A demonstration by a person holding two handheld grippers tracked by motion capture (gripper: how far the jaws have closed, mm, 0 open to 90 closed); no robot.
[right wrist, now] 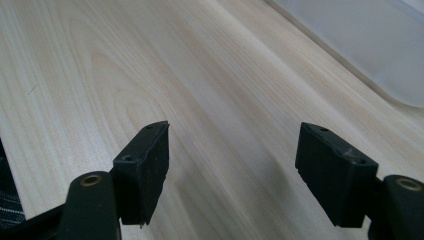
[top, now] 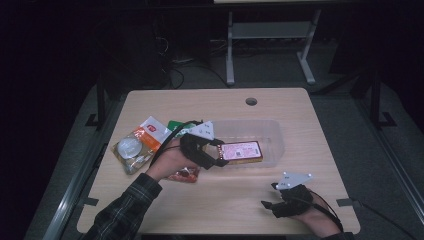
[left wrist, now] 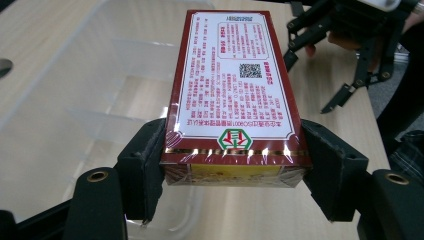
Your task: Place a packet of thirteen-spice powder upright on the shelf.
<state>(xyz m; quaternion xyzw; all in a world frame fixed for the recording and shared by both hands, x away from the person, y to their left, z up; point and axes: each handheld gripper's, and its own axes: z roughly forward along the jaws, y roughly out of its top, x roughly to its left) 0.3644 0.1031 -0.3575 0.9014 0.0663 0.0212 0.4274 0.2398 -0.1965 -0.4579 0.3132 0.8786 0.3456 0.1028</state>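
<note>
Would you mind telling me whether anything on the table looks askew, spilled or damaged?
Nothing stands out. The left gripper holds the red box squarely over the clear bin, its wrap intact. The snack packets lie loosely heaped at the table's left, nothing spilled. The right gripper is open over bare wood.

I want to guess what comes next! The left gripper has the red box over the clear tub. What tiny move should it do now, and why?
Probably lower it a little and open the jaws. The left gripper is clamped on the sides of the red box, already held over the clear tub, so only the setting down seems left. The right gripper is open over bare table, away from the tub.
</note>
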